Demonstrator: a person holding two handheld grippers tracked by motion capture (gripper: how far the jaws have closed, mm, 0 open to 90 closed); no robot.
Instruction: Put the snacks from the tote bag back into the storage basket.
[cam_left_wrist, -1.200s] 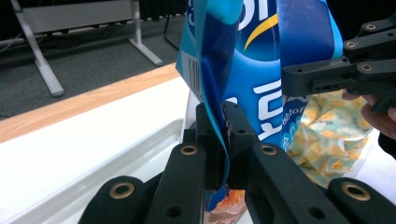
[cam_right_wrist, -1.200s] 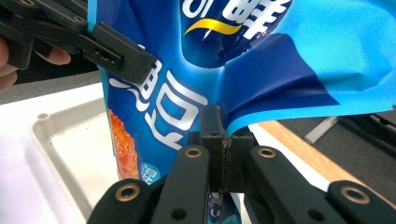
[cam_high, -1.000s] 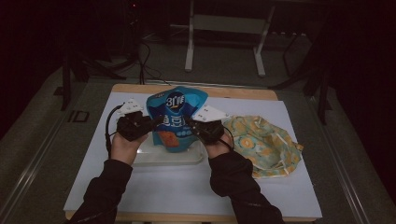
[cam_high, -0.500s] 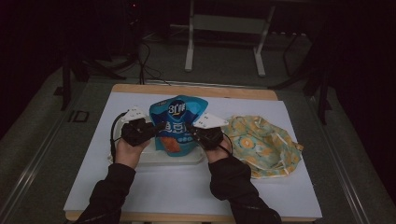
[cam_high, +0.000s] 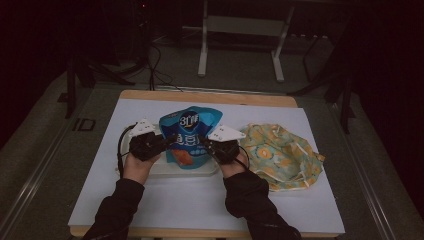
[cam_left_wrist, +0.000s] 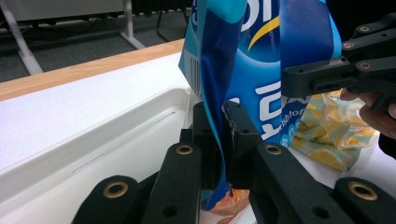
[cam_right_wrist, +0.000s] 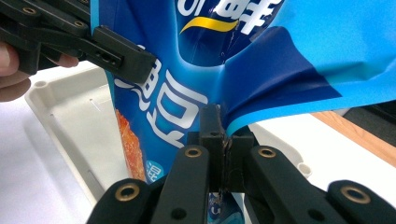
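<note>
Blue snack bag (cam_high: 189, 137) standing up over the white tray (cam_high: 165, 169), in the middle of the worktop (cam_high: 300, 200). Left gripper (cam_high: 167, 141) pinched tight on the bag's edge at 9 o'clock. Right gripper (cam_high: 202, 144) pinched tight on the other edge at 3 o'clock. Yellow flowery cloth bag (cam_high: 282, 155) lying flat at 3 o'clock from the tray, just beside the right hand (cam_high: 235, 161).

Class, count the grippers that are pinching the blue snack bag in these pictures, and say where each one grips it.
2. The left gripper pinches the blue snack bag at its left edge; the right gripper pinches its right edge, over the white tray.
</note>
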